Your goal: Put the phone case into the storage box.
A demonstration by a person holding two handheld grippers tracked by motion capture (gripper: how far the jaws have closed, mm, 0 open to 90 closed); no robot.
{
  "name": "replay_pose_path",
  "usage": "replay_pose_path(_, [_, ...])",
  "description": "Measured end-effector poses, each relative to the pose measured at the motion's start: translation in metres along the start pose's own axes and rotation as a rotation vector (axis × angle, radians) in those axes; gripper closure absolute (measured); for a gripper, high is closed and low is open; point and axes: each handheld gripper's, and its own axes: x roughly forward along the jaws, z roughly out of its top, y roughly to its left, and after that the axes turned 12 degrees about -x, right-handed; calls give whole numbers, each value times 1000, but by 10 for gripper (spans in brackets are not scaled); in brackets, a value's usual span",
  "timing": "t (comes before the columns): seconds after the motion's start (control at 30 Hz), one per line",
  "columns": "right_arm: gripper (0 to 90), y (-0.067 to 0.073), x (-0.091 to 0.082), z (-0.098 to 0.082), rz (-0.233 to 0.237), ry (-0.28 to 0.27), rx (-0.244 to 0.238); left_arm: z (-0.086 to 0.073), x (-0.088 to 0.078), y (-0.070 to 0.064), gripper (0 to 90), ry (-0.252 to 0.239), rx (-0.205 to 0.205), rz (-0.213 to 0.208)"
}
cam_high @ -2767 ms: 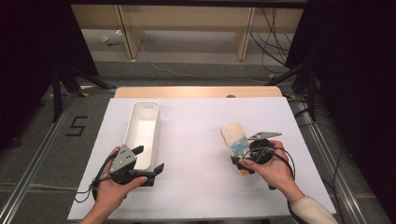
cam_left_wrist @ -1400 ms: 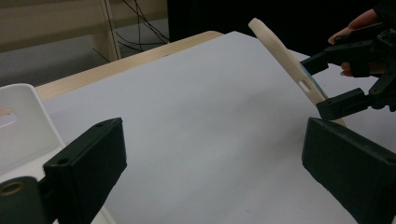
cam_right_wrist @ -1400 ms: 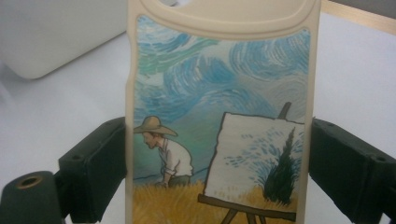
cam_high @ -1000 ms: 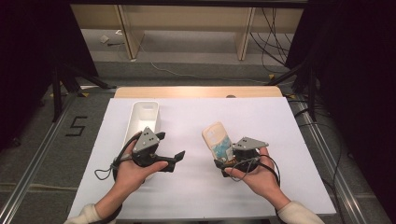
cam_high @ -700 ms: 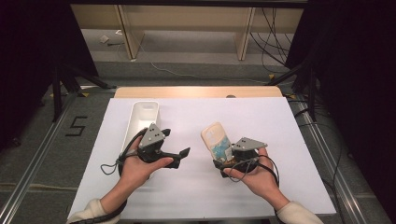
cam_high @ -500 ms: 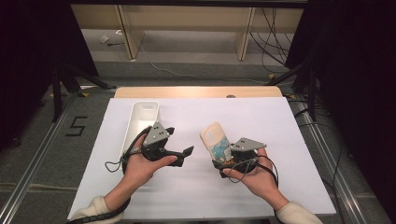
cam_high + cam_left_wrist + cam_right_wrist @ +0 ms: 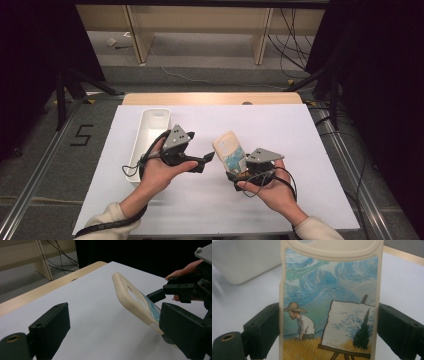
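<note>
Cream phone case point(image 7: 228, 150): rubbery-looking, painted scene on it – straw-hatted painter, easel, swirly blue sky; held tilted up off the white table point(image 7: 310, 150), near the middle, slightly right
Right gripper point(image 7: 239, 173): jaws clamped on both long edges of the case at its lower end – case standing up between them in the right gripper view point(image 7: 329, 302)
Left gripper point(image 7: 206, 161): jaws spread wide, nothing between them, only bare table showing through the gap; have just been narrowing a touch
Left vs case: tips pointing toward the case, just beside it, not touching; in the left gripper view the case point(image 7: 135, 300) sits ahead and to the right of the gap
White tray point(image 7: 150, 131): long, narrow, on the left part of the table, behind the left hand point(image 7: 160, 172)
Right hand point(image 7: 270, 187): wrapped around its gripper, cable trailing
</note>
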Motion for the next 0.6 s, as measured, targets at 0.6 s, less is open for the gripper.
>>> replay_pose_path(0.6, [117, 3, 1, 1, -7, -8, -4, 12, 17, -3, 89, 30, -1, -11])
